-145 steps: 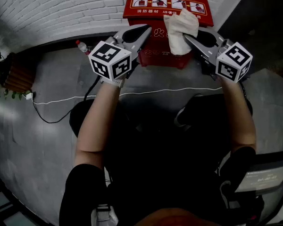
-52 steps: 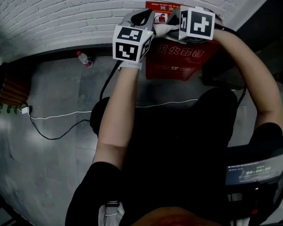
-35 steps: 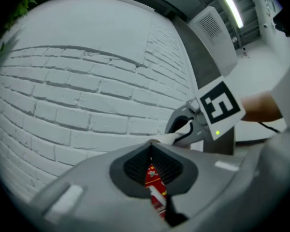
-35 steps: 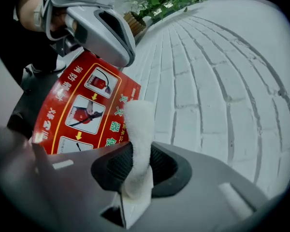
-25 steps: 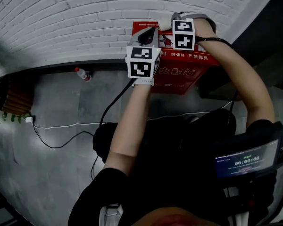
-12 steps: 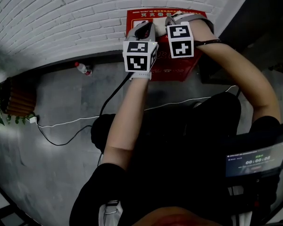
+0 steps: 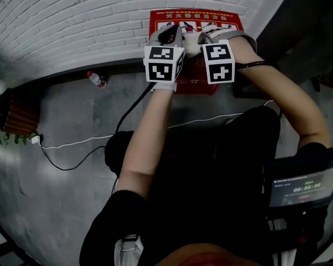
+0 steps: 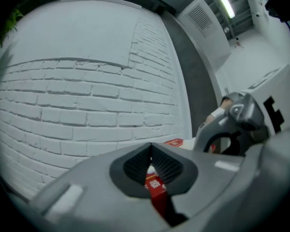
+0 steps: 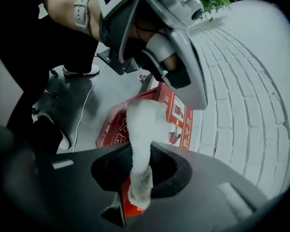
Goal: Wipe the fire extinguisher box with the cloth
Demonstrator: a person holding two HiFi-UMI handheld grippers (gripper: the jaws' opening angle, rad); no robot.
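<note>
– Red, boxy, with a sloped lid: that fire extinguisher box (image 9: 181, 115) sits on the grey floor (image 7: 72, 121) right against the white brick wall (image 8: 87, 95). It looks rigid to me; I'd guess it takes firm rubbing without budging much.

– And the white fluffy cloth (image 9: 142, 129)?

– It's pinched in the right claw (image 9: 140, 170), jaws closed on its bunched lower end. The free end stands out ahead and reaches the box's top edge. It looks soft, light and limp. Gripped at the bunch like that, I reckon it will fold over as it's dragged, so it needs pressing flat.

– The other one?

– The left claw (image 8: 151, 170) has its jaws together on nothing. It hovers just beside the right one, above the box.

– Any writing?

– Pale characters run across the front, and there's a strip of little instruction pictures on the lid. I can't read either from here. Each claw carries a cube of black-and-white square markers.
</note>
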